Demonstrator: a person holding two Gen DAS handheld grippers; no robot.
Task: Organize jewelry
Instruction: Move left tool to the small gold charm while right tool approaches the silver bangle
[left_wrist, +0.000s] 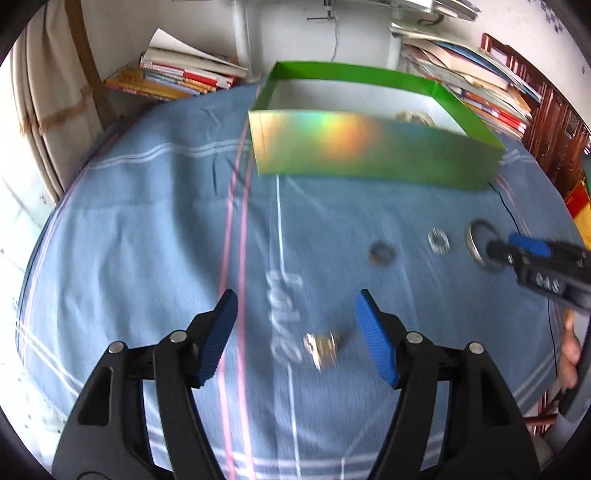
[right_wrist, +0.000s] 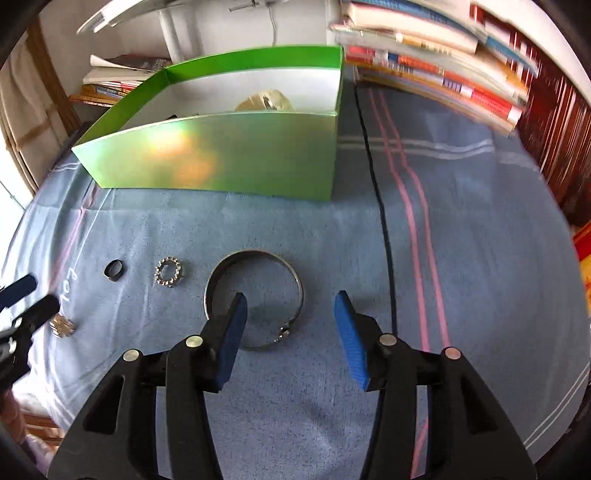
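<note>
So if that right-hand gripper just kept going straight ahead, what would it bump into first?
Probably the silver bangle: the right gripper is open and its left finger already overlaps the ring. Past that stands the green box. Depth is hard to judge here.

Table covered by blue cloth (right_wrist: 461, 236) with pink and white stripes. Book stacks at far left (left_wrist: 177, 75) and far right (right_wrist: 436, 66). White wall (left_wrist: 288, 29) behind. Dark wooden furniture (left_wrist: 554, 122) on right. Bright daylight
</note>
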